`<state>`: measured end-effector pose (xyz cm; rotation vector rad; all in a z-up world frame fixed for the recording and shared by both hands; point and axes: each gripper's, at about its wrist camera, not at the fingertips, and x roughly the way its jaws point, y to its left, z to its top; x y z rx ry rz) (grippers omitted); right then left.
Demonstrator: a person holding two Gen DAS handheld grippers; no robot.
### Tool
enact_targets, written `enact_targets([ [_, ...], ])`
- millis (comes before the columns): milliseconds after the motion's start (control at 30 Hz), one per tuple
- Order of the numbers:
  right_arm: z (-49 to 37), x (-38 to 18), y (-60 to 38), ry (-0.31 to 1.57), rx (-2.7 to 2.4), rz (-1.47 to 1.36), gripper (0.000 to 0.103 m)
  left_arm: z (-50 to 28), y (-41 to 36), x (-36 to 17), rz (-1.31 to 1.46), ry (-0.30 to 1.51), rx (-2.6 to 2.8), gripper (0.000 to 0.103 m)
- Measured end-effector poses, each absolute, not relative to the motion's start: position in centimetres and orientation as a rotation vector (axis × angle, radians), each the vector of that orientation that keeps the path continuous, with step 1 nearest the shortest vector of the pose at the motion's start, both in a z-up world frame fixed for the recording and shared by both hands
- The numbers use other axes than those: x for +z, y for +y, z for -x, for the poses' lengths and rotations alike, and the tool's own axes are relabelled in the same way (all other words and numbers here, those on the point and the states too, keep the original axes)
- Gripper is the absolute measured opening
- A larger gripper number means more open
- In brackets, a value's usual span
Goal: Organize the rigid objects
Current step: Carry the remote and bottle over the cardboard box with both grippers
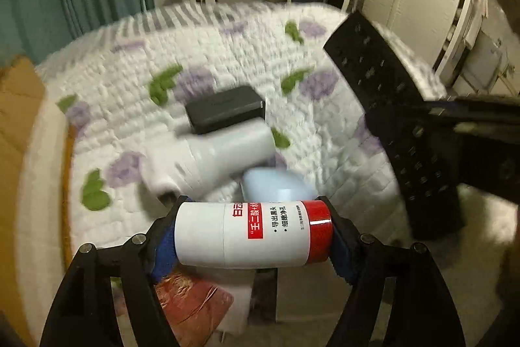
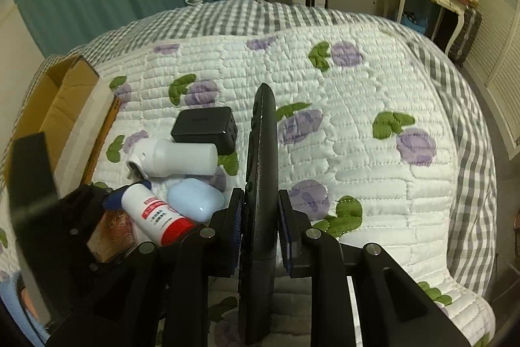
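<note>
My left gripper (image 1: 253, 233) is shut on a white tube with a red cap (image 1: 253, 233), held sideways above the bed; the tube also shows in the right wrist view (image 2: 156, 213). My right gripper (image 2: 260, 217) is shut on a black remote control (image 2: 261, 158), held edge-up; it shows at the right of the left wrist view (image 1: 399, 119). On the quilt lie a black power adapter (image 2: 204, 127), a white bottle on its side (image 2: 172, 158) and a light blue earbud case (image 2: 195, 199).
An open cardboard box (image 2: 61, 106) stands at the bed's left edge. A reddish packet (image 2: 113, 233) lies under the left gripper. The flowered quilt (image 2: 357, 152) stretches to the right. A desk, a fridge and curtains stand beyond the bed.
</note>
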<state>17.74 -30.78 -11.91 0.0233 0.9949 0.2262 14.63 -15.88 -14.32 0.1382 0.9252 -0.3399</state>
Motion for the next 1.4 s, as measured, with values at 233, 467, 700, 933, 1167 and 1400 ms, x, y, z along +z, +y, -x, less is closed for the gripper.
enact_targets([
  [233,-16.0,-8.0,-30.2,0.94,0.224,-0.061,0.019,-12.9,-13.7,-7.2,-0.151,0.812,-0.314,0.077],
  [467,-13.8,-0.4,-26.2,0.847,0.228,0.0,0.019,-10.6,-7.7,0.5,-0.133,0.696,-0.249,0.077],
  [700,-12.3,4.9,-18.3,0.784,0.33,0.044,0.019,-8.8,-0.3,4.0,-0.103,0.632,-0.165,0.077],
  [933,-12.9,5.4,-10.2,0.792,0.436,0.067,0.019,-9.4,6.6,3.1,-0.084,0.641,-0.087,0.077],
  [1167,-15.1,2.2,-5.0,0.859,0.489,0.071,0.019,-11.5,10.0,-0.9,-0.052,0.696,-0.066,0.077],
  [1400,-19.1,-1.9,-3.5,0.928,0.479,0.069,0.019,-13.8,11.1,-4.8,-0.046,0.74,-0.089,0.077],
])
